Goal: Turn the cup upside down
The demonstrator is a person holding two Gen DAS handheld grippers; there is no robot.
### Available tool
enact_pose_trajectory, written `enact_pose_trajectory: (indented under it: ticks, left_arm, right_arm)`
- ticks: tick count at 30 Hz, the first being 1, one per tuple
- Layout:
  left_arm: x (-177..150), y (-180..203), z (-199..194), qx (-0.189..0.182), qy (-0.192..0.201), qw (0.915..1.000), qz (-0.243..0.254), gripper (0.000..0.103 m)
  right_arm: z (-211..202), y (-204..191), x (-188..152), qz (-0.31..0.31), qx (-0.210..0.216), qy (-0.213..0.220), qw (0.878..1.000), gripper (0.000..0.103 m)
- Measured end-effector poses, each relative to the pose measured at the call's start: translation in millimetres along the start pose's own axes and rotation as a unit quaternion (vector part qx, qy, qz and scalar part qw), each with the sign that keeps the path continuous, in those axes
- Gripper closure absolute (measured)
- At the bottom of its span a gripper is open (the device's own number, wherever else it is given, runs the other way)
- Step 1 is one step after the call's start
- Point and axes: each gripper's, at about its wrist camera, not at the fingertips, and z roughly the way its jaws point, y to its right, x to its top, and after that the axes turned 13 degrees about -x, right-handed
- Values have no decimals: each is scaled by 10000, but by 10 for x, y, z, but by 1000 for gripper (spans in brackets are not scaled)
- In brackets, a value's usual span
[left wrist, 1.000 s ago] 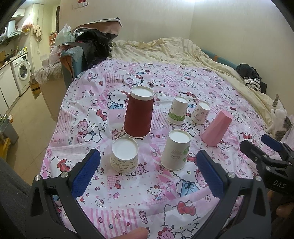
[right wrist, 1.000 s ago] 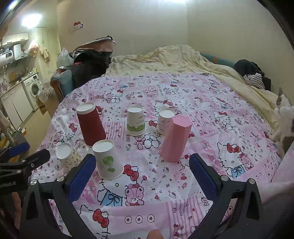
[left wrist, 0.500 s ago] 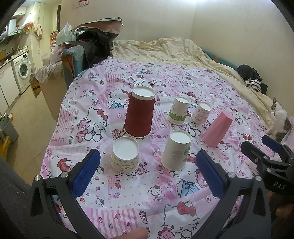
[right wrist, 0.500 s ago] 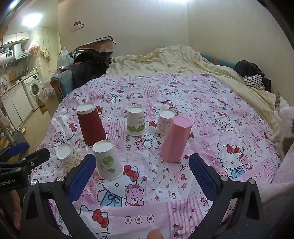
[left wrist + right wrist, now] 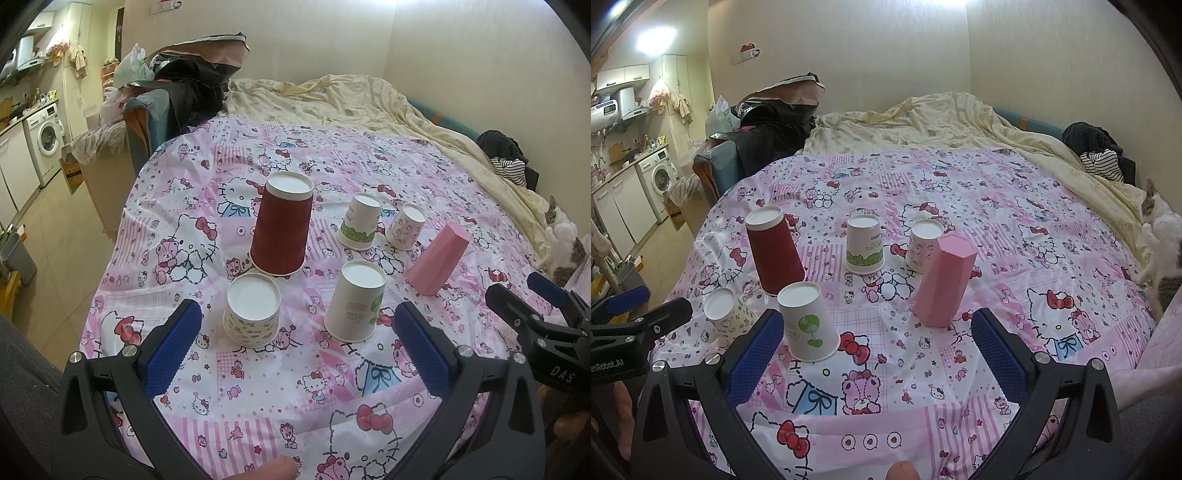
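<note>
Several cups stand upside down on the pink Hello Kitty cloth (image 5: 258,391): a tall dark red cup (image 5: 282,229) (image 5: 774,254), a short patterned cup (image 5: 253,315) (image 5: 726,314), a white cup with a green print (image 5: 356,304) (image 5: 809,325), a white cup with a green band (image 5: 360,225) (image 5: 865,248), a small pink-print cup (image 5: 406,226) (image 5: 923,243) and a pink faceted cup (image 5: 437,264) (image 5: 943,280). My left gripper (image 5: 295,354) is open and empty, near the front cups. My right gripper (image 5: 877,354) is open and empty, and also shows in the left wrist view (image 5: 532,314).
The cloth covers a table (image 5: 960,435) whose left edge drops to the floor. A cream blanket (image 5: 942,122) lies behind. A cat (image 5: 1161,236) lies at the right edge. Bags and clothes (image 5: 188,77) are piled at the back left.
Both grippers have barely shifted. The cups have not moved.
</note>
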Motion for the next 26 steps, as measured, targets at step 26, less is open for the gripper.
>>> enact_pose_trajectory:
  ticks: [26]
  left_arm:
    - [-25,-6,26,6,-13,10000,-77,0]
  right_arm:
    - [-11,0,17,-31,12,16,10000,0]
